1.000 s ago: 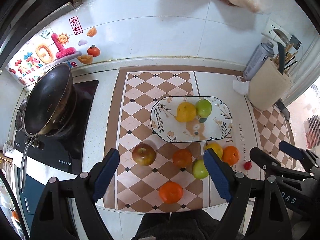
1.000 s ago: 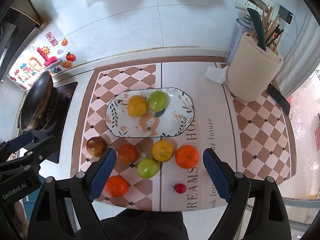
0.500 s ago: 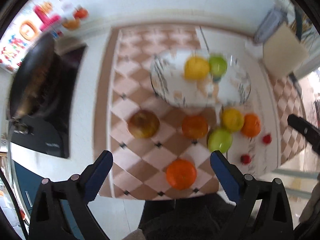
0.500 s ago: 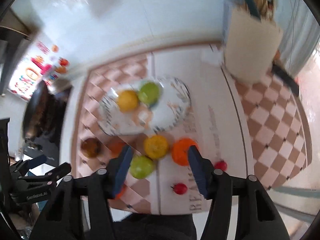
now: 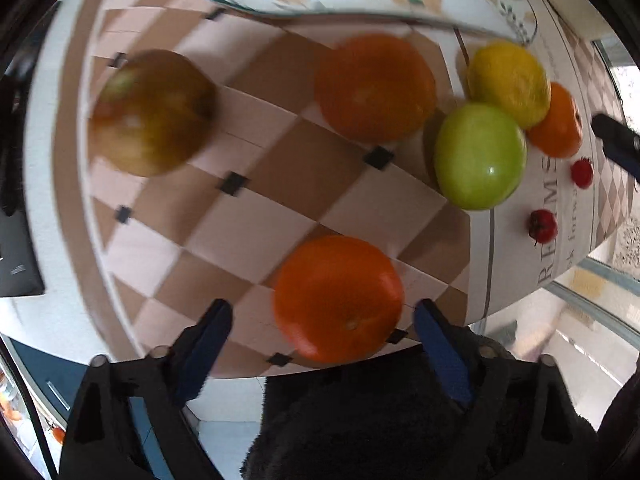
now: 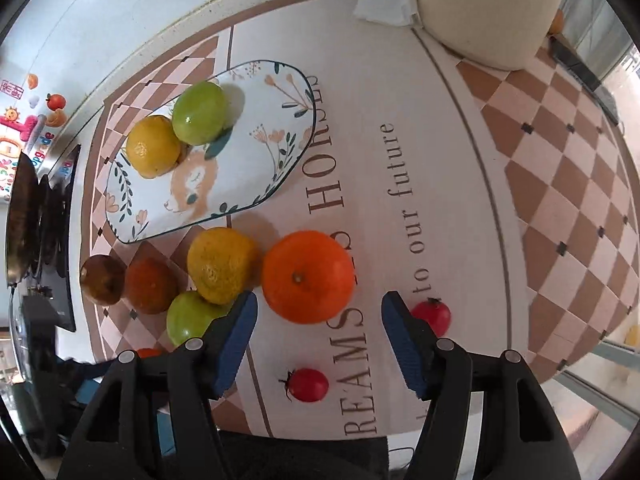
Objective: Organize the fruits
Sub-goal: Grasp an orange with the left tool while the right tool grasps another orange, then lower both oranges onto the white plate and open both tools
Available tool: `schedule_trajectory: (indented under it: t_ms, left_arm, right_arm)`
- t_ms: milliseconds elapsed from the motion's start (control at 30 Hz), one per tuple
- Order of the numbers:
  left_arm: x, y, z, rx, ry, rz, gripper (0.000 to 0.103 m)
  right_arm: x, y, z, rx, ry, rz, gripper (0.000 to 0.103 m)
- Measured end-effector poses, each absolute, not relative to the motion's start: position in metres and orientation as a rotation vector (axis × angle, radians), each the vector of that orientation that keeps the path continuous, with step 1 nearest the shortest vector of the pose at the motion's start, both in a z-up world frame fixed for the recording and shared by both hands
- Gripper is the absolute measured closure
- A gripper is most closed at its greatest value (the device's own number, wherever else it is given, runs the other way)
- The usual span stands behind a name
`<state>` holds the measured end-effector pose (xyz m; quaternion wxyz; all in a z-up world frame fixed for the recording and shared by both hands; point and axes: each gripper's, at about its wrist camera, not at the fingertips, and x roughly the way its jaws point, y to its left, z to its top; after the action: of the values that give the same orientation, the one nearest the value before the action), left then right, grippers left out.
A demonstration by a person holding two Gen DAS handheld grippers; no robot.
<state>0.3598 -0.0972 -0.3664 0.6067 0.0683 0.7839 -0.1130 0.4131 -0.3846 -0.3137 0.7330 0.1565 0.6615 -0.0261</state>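
Hovering low over the mat's front edge, your left gripper [image 5: 320, 316] has its jaws spread wide on either side of an orange [image 5: 338, 298], the blue pads clear of the skin on both sides. Your right gripper [image 6: 316, 308] is likewise open, its pads flanking a second orange [image 6: 308, 276] that sits just ahead of the fingertips on the lettered strip of the mat [image 6: 460, 184].

Eight larger fruits and two cherry tomatoes show on the counter. On the plate [image 6: 256, 176], toward the back of the mat, a lemon [image 6: 154, 146] and a green apple [image 6: 200, 112] touch each other. Along the plate's front rim lie a brown fruit [image 6: 102, 278], a dark orange [image 6: 150, 286], a yellow citrus [image 6: 220, 266] and a second green apple [image 6: 188, 322]; the citrus touches that apple and sits just beside the right-hand orange. One tomato [image 6: 432, 316] is partly behind your right gripper's right finger; the other [image 6: 308, 384] lies near the mat's front edge, between the fingers.

At the mat's back right corner stands a cream holder [image 6: 488, 8] with a crumpled tissue [image 6: 384, 8] beside it. A pan [image 6: 20, 216] sits on the stove off the left edge. The left view is motion-blurred.
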Motion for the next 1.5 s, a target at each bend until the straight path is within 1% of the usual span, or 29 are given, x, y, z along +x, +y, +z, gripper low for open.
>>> schedule_trajectory:
  t_ms: [33,67,200,300,400,500,667,800,900,933,1033,1167,1267,1333,1400,1500]
  left_arm:
    - [0.358,-0.101,-0.371,0.17,1.824,-0.267,0.03]
    - [0.358,-0.103,-0.374,0.182,1.831,-0.265,0.04]
    - [0.36,-0.11,-0.37,0.202,1.792,-0.252,0.041]
    - [0.37,-0.105,-0.366,0.197,1.757,-0.199,0.041]
    - [0.379,-0.1,-0.36,0.16,1.734,-0.166,0.041]
    - [0.384,-0.099,-0.358,0.14,1.717,-0.15,0.041]
    - [0.381,-0.098,-0.36,0.126,1.712,-0.147,0.04]
    - [0.379,-0.087,-0.356,0.111,1.711,-0.149,0.041]
    - [0.378,-0.075,-0.356,0.111,1.71,-0.149,0.041]
    - [0.386,-0.077,-0.367,0.11,1.711,-0.15,0.041]
    - [0.388,-0.074,-0.363,0.099,1.711,-0.15,0.041]
    - [0.397,-0.076,-0.337,0.05,1.69,-0.175,0.041]
    - [0.408,-0.074,-0.297,-0.017,1.634,-0.212,0.041]
    - [0.427,-0.075,-0.265,-0.045,1.567,-0.228,0.041]
    - [0.45,-0.077,-0.247,-0.053,1.52,-0.231,0.041]
    - [0.497,-0.08,-0.237,-0.033,1.469,-0.186,0.041]
  right_arm:
    - [0.418,-0.385,-0.318,0.353,1.462,-0.048,0.036]
    - [0.422,-0.385,-0.322,0.359,1.472,-0.047,0.036]
    - [0.437,-0.38,-0.339,0.375,1.518,-0.024,0.036]
    - [0.445,-0.377,-0.355,0.403,1.532,0.004,0.038]
    - [0.441,-0.373,-0.354,0.377,1.552,0.003,0.038]
    - [0.429,-0.373,-0.355,0.396,1.583,0.027,0.038]
    - [0.426,-0.378,-0.359,0.457,1.582,-0.004,0.037]
    - [0.428,-0.374,-0.353,0.422,1.588,0.017,0.035]
    - [0.429,-0.366,-0.363,0.345,1.621,0.006,0.035]
    - [0.429,-0.364,-0.368,0.35,1.62,0.018,0.036]
    - [0.426,-0.361,-0.37,0.336,1.605,0.022,0.038]
    - [0.42,-0.366,-0.355,0.367,1.572,0.028,0.038]
    - [0.425,-0.37,-0.329,0.393,1.521,0.045,0.038]
    - [0.436,-0.368,-0.312,0.404,1.477,0.069,0.038]
    - [0.45,-0.365,-0.303,0.412,1.456,0.094,0.038]
    - [0.479,-0.356,-0.304,0.4,1.434,0.116,0.038]
